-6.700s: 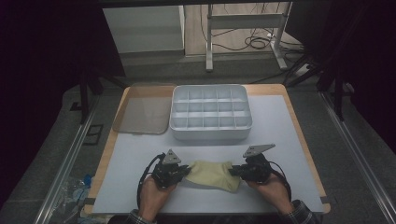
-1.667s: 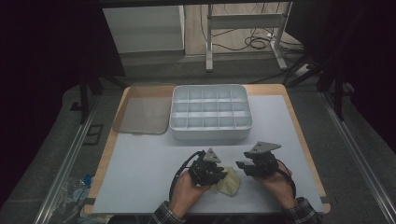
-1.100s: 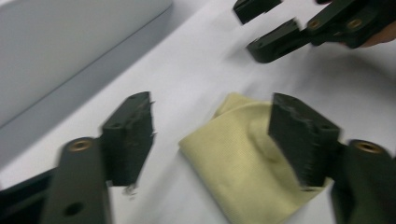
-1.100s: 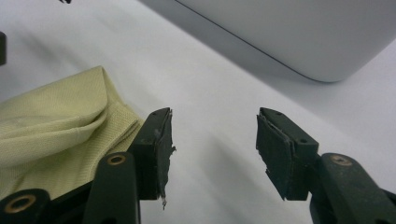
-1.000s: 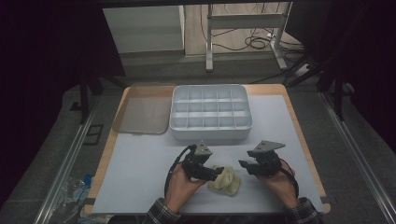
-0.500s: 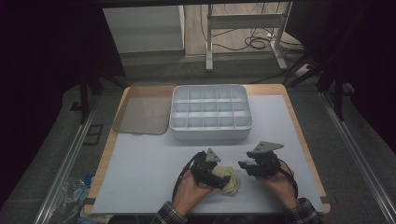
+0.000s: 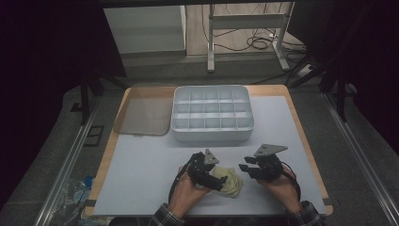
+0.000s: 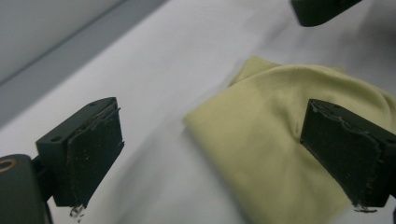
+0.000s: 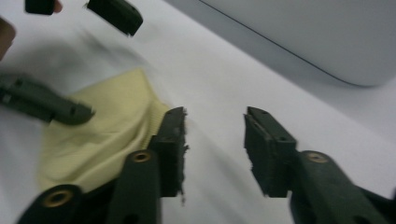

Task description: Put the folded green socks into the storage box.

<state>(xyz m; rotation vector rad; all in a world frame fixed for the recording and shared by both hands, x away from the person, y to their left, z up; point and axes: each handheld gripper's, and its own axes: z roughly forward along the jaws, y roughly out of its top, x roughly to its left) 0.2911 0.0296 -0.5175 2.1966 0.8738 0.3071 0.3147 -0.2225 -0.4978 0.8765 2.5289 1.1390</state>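
Note:
A pale yellow cloth (image 7: 231, 183) lies bunched in a small folded heap on the white mat, near the front edge. My left gripper (image 7: 222, 180) is over its left side with jaws wide open. In the left gripper view the cloth (image 8: 289, 140) reaches under the right jaw and the left gripper (image 8: 210, 135) holds nothing. My right gripper (image 7: 244, 168) stands just right of the cloth, open and pointing left. In the right gripper view the right gripper (image 9: 214, 126) has bare mat between its jaws, and the cloth (image 9: 107, 135) lies beside its left jaw.
A white compartment box (image 7: 212, 113) stands at the back middle of the mat; its wall (image 9: 317, 37) rises close ahead of the right gripper. A flat translucent lid (image 7: 141, 117) lies to the box's left. The wooden table edge (image 7: 301, 127) runs along the right.
The cloth, spread flat between both grippers at first, is now a smaller folded heap. My left gripper has crossed rightward to it. The right gripper has barely moved.

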